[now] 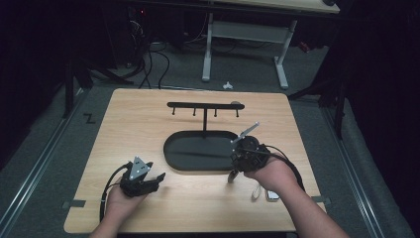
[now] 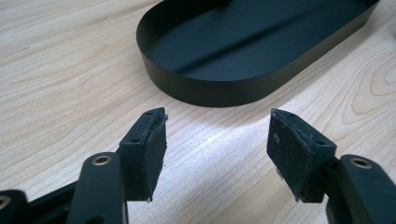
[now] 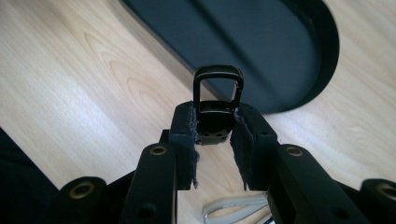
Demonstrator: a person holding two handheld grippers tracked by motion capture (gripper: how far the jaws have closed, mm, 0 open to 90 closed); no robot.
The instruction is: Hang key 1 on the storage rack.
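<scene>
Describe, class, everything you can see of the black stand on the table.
The stand looks like matt black metal. Its base is a shallow oval tray with a low upright wall, lying flat on the wooden table. A thin post rises from the tray's far edge and carries a horizontal bar with four short pegs hanging from it, all bare. The right gripper hovers beside the tray's right end; whether it touches the tray cannot be told.
</scene>
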